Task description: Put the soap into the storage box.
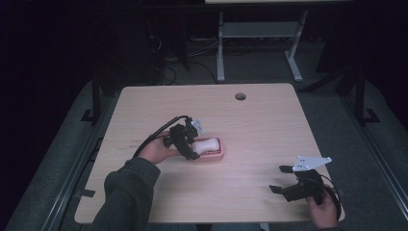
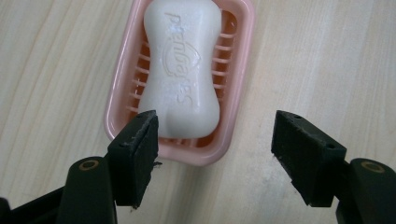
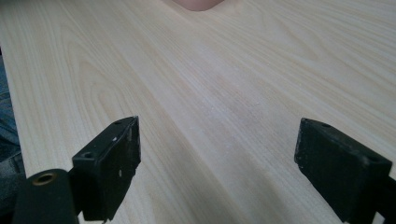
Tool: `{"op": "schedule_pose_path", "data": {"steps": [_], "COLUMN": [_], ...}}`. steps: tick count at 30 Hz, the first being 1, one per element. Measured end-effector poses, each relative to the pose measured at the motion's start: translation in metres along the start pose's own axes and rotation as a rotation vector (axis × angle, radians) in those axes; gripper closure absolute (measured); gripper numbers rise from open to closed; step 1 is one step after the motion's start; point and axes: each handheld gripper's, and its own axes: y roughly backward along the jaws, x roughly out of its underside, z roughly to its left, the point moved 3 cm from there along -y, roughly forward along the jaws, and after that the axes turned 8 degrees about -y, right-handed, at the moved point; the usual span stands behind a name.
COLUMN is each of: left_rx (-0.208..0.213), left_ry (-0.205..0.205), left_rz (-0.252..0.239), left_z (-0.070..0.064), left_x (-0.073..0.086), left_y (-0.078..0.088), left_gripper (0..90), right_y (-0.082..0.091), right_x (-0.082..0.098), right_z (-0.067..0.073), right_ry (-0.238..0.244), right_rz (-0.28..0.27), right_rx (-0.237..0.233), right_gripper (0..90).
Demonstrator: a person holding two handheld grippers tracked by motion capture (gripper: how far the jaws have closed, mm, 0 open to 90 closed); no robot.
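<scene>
White soap bar (image 2: 183,70) in pink dish (image 2: 238,100), left tongs (image 2: 215,140) spread before it, right tongs (image 3: 217,163) spread over bare table (image 3: 224,84)

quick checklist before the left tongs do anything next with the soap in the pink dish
1. White soap bar lies flat inside the pink soap dish: ok.
2. Left tongs stand open, pads clear of the bar: ok.
3. Bar centred between the jaws: not ok, it sits toward the left jaw.
4. Dish flat on the table: ok.
5. Right tongs open, off near the table's right front corner, away from the dish: ok.
</scene>
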Motion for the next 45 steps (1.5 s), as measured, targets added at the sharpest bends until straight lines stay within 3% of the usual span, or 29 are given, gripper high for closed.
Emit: {"op": "schedule_pose_path", "data": {"steps": [10,45], "left_rx": [-0.006,-0.014], "left_ry": [-0.004,0.028], "left_rz": [-0.018,-0.044], "left_z": [-0.011,-0.037], "left_x": [0.006,0.038], "left_y": [0.006,0.004], "left_gripper": [30.8,28.1], "right_y": [0.001,0.001], "right_x": [0.001,0.003], "right_z": [-0.001,-0.003], "right_ry": [-0.005,-0.021], "right_rz": [0.001,0.007], "right_rx": [0.011,0.027], "right_gripper": [14.1,14.2]}}
